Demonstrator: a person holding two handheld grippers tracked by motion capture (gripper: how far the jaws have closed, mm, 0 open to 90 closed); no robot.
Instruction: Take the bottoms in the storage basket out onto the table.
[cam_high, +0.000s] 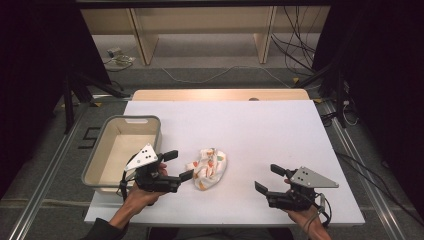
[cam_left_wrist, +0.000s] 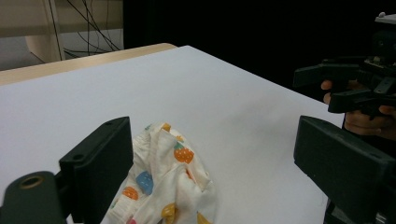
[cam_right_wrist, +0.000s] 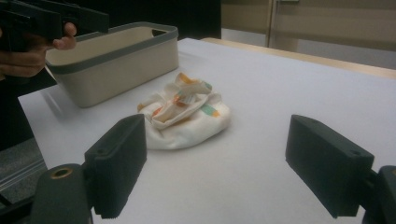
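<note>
White bench (cam_high: 260, 130), crumpled printed cloth (cam_high: 208, 168) just right of the grey-rimmed bin (cam_high: 125, 150): left gripper (cam_high: 175, 165), jaws spread, beside cloth, should straddle the top folds and pinch deep; right gripper (cam_high: 270, 180), jaws spread, well right of cloth, idle.

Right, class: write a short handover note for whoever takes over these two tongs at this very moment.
Left tongs: open, empty, right beside the crumpled patterned cloth, not yet gripping it.
Right tongs: open, empty, off to the cloth's right, apart from it.
The cloth lies bunched on the white table; the beige bin stands at its left, with nothing visible inside.
Done: approach only.
Left: probably grasp the cloth; the bin may be its destination.
</note>
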